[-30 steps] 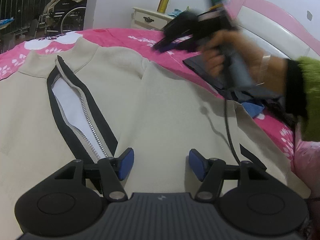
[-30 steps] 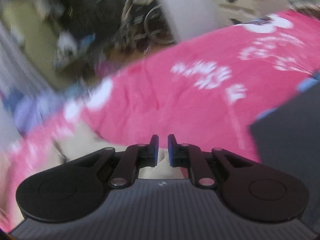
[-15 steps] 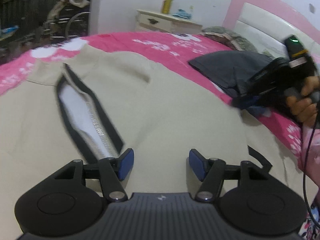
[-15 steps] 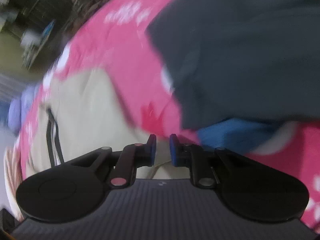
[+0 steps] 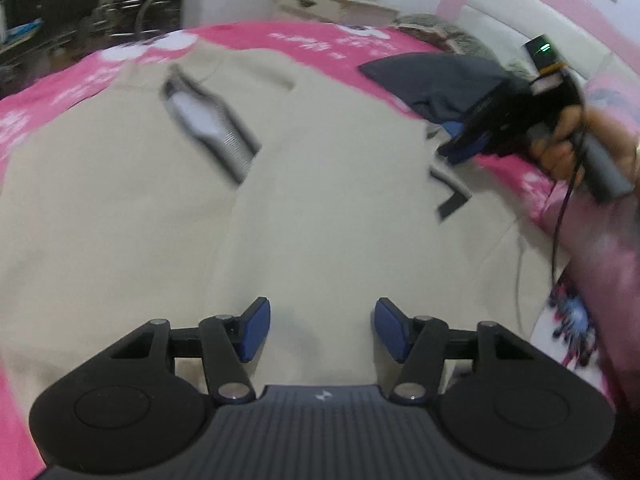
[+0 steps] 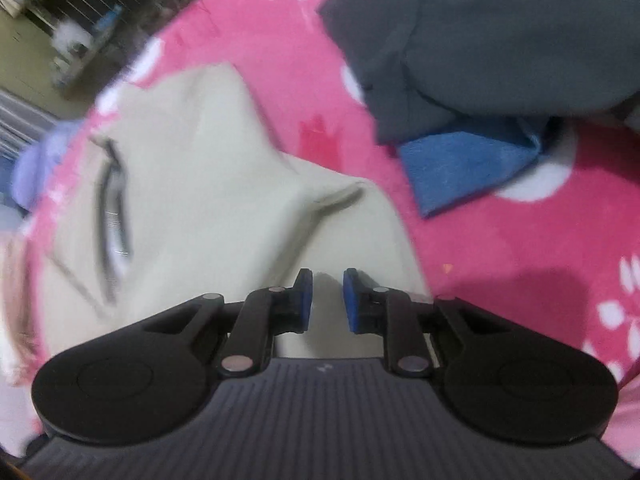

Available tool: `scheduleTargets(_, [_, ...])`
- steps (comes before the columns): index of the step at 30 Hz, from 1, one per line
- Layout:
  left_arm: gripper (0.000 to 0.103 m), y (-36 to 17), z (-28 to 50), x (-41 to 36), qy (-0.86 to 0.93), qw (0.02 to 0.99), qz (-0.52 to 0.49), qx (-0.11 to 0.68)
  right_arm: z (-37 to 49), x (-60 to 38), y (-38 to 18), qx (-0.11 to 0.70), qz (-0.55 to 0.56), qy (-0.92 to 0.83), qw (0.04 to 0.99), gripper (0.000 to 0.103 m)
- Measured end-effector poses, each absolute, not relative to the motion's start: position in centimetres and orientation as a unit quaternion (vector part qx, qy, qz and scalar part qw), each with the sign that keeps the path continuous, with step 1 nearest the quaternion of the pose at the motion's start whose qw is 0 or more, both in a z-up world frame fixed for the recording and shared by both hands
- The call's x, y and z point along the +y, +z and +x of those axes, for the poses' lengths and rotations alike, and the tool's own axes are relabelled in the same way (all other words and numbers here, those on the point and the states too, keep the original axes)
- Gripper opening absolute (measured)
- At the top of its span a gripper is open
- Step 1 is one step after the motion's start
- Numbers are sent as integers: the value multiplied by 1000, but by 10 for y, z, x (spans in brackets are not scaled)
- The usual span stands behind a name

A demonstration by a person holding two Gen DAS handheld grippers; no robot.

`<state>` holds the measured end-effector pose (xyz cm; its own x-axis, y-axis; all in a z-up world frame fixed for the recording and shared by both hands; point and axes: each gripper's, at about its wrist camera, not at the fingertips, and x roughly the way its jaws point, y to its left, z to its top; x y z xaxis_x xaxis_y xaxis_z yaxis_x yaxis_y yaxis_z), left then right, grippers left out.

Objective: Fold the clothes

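Left gripper [image 5: 322, 330] wide open, empty, over beige jacket [image 5: 304, 184]; right gripper [image 6: 325, 294] slightly open, empty — no readable writing.

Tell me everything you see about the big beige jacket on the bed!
The beige jacket lies spread flat, front up, on the pink bedspread. It looks soft and thick, with a black-edged silver zipper open at the collar showing white lining. One sleeve, black-trimmed at the cuff, reaches toward the right gripper. Neither gripper holds it.

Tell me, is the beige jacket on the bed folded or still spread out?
Mostly spread: the beige jacket lies flat across the pink bedspread, zipper facing up.
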<state>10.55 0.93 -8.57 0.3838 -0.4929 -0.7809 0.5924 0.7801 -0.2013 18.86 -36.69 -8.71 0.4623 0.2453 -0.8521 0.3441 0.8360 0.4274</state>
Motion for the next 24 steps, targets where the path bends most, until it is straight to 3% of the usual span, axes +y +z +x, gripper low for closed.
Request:
scheduleTargets(7, [61, -83, 80, 67, -288, 818, 32, 497, 185, -297, -47, 482, 250, 121, 831, 17])
scheduleTargets(12, [60, -81, 88, 107, -246, 809, 65, 530, 183, -247, -89, 547, 189, 160, 800, 19])
scheduleTargets(20, [61, -54, 143, 158, -161, 864, 57, 474, 190, -244, -70, 524, 161, 146, 823, 20])
scheduleTargets(24, [61, -62, 169, 171, -138, 878, -1, 458, 199, -253, -63, 511, 172, 133, 831, 25])
